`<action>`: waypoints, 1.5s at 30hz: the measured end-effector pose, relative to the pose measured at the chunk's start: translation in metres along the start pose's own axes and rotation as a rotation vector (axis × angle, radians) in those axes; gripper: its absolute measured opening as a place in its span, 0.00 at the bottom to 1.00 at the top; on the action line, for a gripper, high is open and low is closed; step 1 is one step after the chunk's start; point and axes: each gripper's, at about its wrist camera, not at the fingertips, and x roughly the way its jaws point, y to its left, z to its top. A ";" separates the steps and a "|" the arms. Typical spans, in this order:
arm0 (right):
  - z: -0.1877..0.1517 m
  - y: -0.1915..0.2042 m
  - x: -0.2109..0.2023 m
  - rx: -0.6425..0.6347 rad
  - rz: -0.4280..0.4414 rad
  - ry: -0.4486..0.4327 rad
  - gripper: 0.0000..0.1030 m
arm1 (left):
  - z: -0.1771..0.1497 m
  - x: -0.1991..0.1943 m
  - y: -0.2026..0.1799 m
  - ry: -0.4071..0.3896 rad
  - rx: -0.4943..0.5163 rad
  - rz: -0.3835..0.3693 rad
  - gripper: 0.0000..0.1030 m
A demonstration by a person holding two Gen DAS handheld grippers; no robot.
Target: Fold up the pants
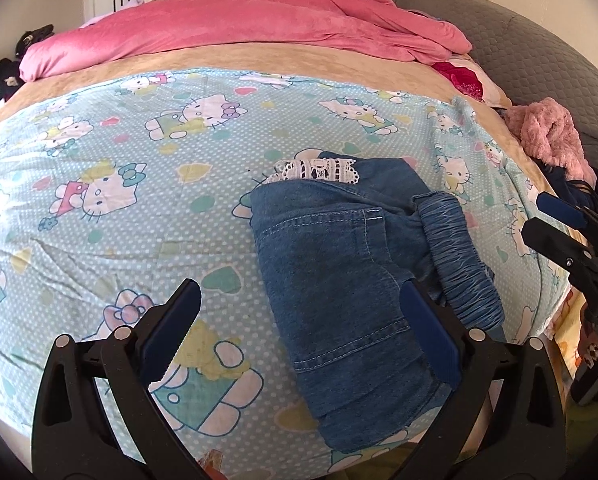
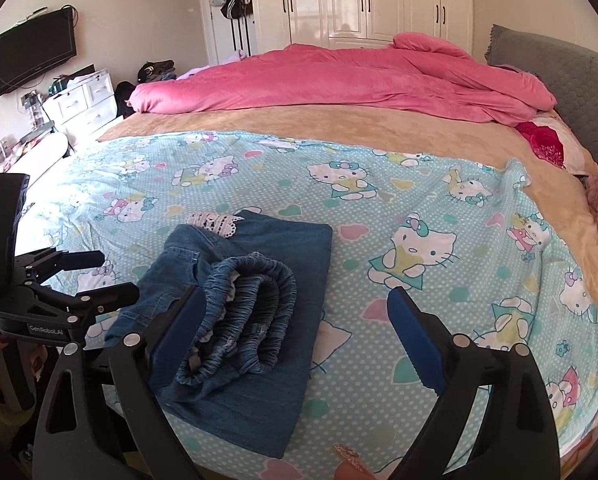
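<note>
Blue denim pants (image 1: 331, 264) (image 2: 291, 248) lie folded into a compact stack on the cartoon-cat bed sheet (image 1: 139, 200) (image 2: 419, 200), near the bed's front edge. The gathered elastic waistband (image 1: 459, 256) (image 2: 251, 300) rests on top, and a white lace hem (image 1: 319, 170) (image 2: 215, 222) peeks out at the far end. My left gripper (image 1: 299, 312) (image 2: 115, 276) stands open, its right finger over the stack's edge. My right gripper (image 2: 295, 320) (image 1: 539, 214) is wide open too, with the waistband beside its left finger and bare sheet under the gap. Neither holds cloth.
A pink duvet (image 1: 239, 24) (image 2: 339, 80) is bunched along the far side of the bed. A pink fluffy garment (image 1: 551, 136) lies by the grey headboard (image 1: 539, 60). A wall TV (image 2: 35, 52), white drawers (image 2: 83, 100) and a wardrobe (image 2: 379, 0) stand beyond.
</note>
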 end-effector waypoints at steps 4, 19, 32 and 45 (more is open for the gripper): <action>0.000 -0.008 0.009 0.027 -0.008 0.024 0.89 | -0.002 0.005 0.004 0.010 -0.019 -0.005 0.91; -0.014 -0.024 0.078 0.111 0.095 0.230 0.78 | -0.004 0.037 0.009 0.057 -0.062 -0.043 0.91; -0.017 -0.021 0.102 0.120 0.214 0.246 0.66 | 0.000 0.053 0.004 0.079 -0.083 -0.101 0.78; 0.004 0.012 0.072 -0.041 0.215 0.091 0.18 | 0.018 0.040 -0.019 0.032 -0.044 -0.095 0.26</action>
